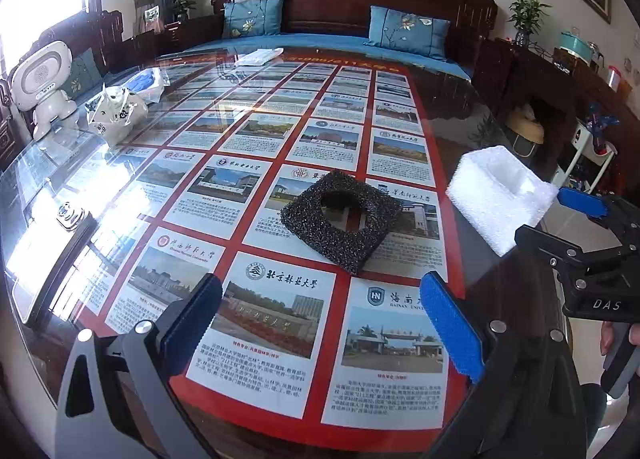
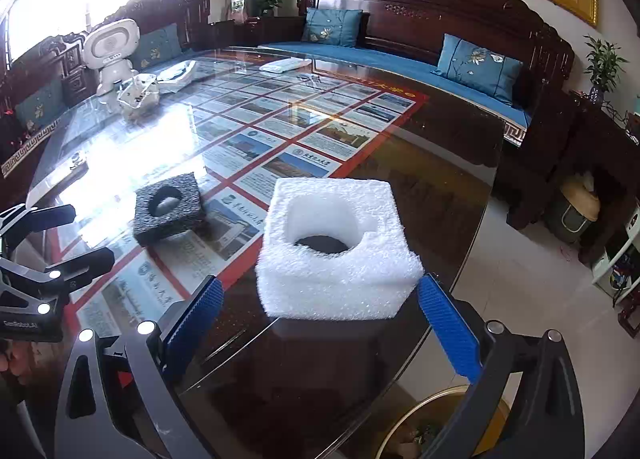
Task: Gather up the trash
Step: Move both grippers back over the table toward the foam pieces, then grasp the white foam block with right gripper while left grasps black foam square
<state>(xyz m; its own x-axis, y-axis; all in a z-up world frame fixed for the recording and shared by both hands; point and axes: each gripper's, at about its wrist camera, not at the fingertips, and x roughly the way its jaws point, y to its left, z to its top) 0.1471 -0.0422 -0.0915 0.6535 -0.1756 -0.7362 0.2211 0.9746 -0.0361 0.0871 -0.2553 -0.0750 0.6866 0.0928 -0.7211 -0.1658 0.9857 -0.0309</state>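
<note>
A black square foam piece (image 1: 341, 220) with a round hole lies on the glass table (image 1: 100, 187), just ahead of my open left gripper (image 1: 320, 323). To its right sits a white foam block (image 1: 498, 203) with a hollow middle, near the table's right edge. In the right wrist view the white foam block (image 2: 338, 249) stands directly in front of my open right gripper (image 2: 320, 323), its near corners close to the blue pads (image 2: 450, 327), nothing pinched. The black foam piece (image 2: 168, 208) lies to its left. Each gripper shows in the other's view: right gripper (image 1: 560, 223), left gripper (image 2: 86, 235), both open.
A white toy robot (image 1: 42, 87) and a crumpled white bag (image 1: 116, 111) stand at the table's far left; a white packet (image 1: 260, 56) lies at the far end. A wooden sofa with blue cushions (image 1: 408, 32) is behind. A gold-rimmed bin (image 2: 440, 423) sits below the table's near right edge.
</note>
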